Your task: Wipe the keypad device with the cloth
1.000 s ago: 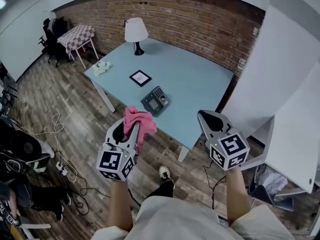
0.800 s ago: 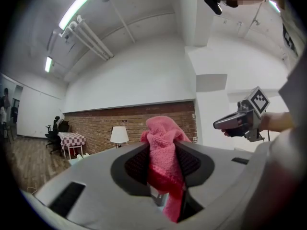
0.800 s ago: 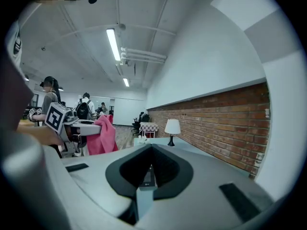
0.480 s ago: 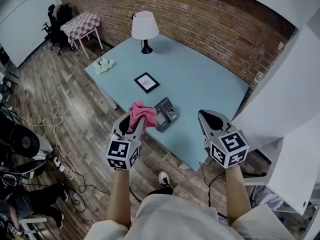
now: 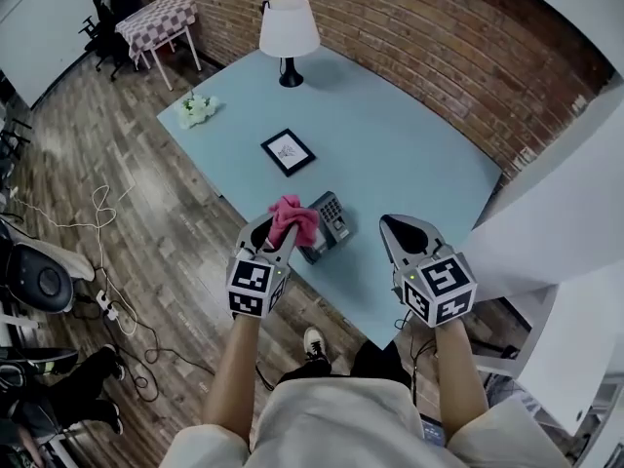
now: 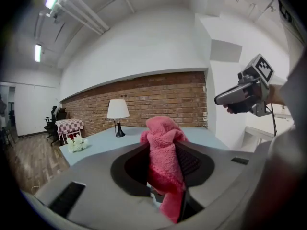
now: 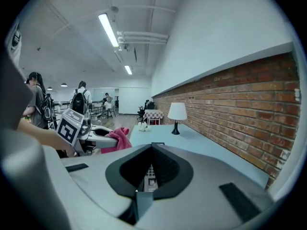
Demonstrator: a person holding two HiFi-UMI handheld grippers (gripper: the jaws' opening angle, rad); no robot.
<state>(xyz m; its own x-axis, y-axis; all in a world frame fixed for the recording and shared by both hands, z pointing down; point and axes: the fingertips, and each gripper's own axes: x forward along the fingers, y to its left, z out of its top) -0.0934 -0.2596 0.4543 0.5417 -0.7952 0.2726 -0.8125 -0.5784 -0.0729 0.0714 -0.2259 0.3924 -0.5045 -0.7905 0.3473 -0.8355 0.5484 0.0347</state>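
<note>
The dark keypad device [image 5: 330,222] lies near the front edge of the light blue table [image 5: 409,164]. My left gripper [image 5: 277,230] is shut on a pink cloth [image 5: 293,218], which bunches up out of the jaws just left of the device and overlaps its left edge. In the left gripper view the cloth [image 6: 164,157] fills the gap between the jaws. My right gripper [image 5: 388,228] hovers over the table's front edge, right of the device, shut and holding nothing. In the right gripper view part of the keypad [image 7: 149,174] shows through the jaw opening.
On the table stand a white lamp [image 5: 289,29], a small framed picture [image 5: 288,151] and white flowers [image 5: 195,111]. A brick wall runs behind it, and a white partition [image 5: 565,193] stands at the right. Cables [image 5: 102,261] lie on the wooden floor at the left.
The person has stepped up to the table. My left gripper has carried the cloth forward from over the floor to beside the keypad device. The right gripper came forward to the table edge.
</note>
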